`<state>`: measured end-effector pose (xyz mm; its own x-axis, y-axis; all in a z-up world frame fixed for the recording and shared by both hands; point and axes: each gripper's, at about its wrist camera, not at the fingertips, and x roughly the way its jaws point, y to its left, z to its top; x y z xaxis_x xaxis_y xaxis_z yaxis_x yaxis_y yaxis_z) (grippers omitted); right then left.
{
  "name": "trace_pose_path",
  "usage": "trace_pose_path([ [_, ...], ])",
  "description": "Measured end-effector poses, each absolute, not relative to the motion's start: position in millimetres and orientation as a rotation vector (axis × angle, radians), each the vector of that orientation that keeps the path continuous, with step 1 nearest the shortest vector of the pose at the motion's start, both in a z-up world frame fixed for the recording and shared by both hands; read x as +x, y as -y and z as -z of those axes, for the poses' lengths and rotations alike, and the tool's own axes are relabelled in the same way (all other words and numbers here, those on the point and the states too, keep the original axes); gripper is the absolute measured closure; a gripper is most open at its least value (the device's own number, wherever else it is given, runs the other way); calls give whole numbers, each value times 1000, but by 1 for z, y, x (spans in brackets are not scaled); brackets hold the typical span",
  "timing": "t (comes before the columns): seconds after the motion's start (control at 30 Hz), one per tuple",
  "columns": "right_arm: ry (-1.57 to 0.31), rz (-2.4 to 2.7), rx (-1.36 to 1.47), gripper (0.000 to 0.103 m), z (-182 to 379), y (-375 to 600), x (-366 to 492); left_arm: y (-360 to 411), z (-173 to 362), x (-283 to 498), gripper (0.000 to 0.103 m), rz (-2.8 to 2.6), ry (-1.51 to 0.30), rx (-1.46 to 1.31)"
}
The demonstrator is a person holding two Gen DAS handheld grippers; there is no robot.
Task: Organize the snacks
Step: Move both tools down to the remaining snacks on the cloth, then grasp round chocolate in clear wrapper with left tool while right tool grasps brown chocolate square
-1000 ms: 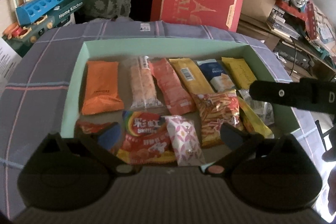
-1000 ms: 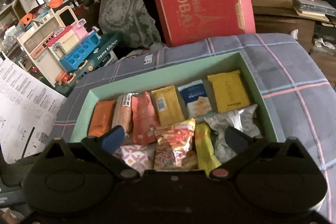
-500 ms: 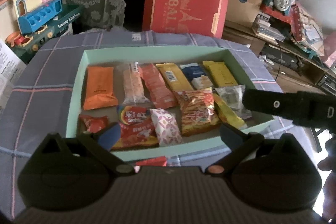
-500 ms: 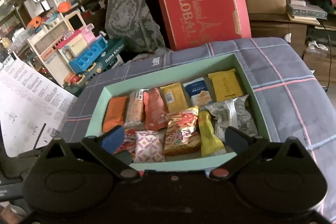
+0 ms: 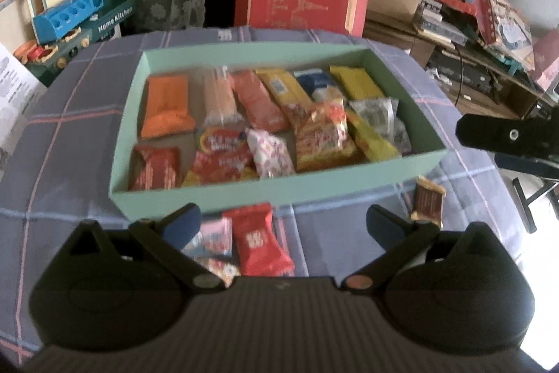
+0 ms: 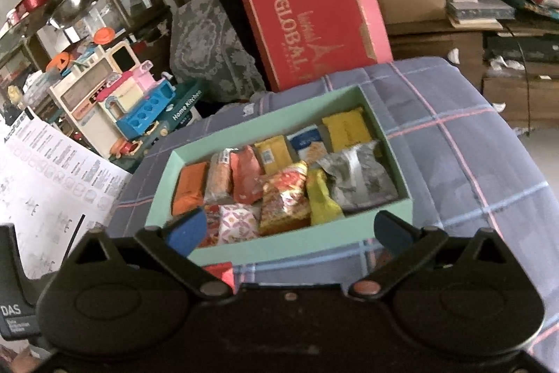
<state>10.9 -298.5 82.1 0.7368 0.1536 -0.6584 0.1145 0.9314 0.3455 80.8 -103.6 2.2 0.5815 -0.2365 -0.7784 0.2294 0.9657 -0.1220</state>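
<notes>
both grippers hang wide open and empty on the near side of the mint green box (image 5: 279,189) of snacks, the left gripper (image 5: 281,221) held level over a red packet (image 5: 256,242) on the plaid-covered surface (image 5: 70,194) just before the box wall, the right gripper (image 6: 284,228) higher, angled down toward it.

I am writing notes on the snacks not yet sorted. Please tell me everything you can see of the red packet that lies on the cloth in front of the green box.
The red packet is a small pillow-shaped wrapper, glossy like plastic film, with crimped ends and a pale printed mark at its middle that is too blurred to read. It looks sealed and puffed. It lies flat on the checked cloth, outside the green box and just before its near wall, between the open fingers of the left gripper, which does not touch it. A pink packet lies against its left side.
</notes>
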Motion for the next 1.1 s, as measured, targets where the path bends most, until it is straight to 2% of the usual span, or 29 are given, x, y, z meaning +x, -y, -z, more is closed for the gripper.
trace_pose_path([
  [0.4,-845,57,465,0,-22,313,-23,100,50,53,0,252,-1015,3],
  [0.53,-857,84,492,0,-5,317,-34,95,66,46,5,246,-1048,-12],
  [0.77,-888,107,500,0,13,319,-32,94,80,45,24,251,-1064,-3],
  [0.8,-888,113,499,0,15,320,-31,95,80,45,34,259,-1054,4],
  [0.83,-884,122,494,0,16,320,-31,97,79,45,51,266,-1043,16],
  [0.87,-881,129,487,2,17,320,-30,99,78,44,62,280,-1033,29],
  [0.9,-879,135,479,4,18,320,-28,102,77,44,66,294,-1029,45],
  [1.0,-870,155,467,8,22,324,-23,112,77,42,66,353,-1022,62],
  [1.1,-865,169,459,16,24,328,-16,124,77,41,66,387,-1005,102],
])
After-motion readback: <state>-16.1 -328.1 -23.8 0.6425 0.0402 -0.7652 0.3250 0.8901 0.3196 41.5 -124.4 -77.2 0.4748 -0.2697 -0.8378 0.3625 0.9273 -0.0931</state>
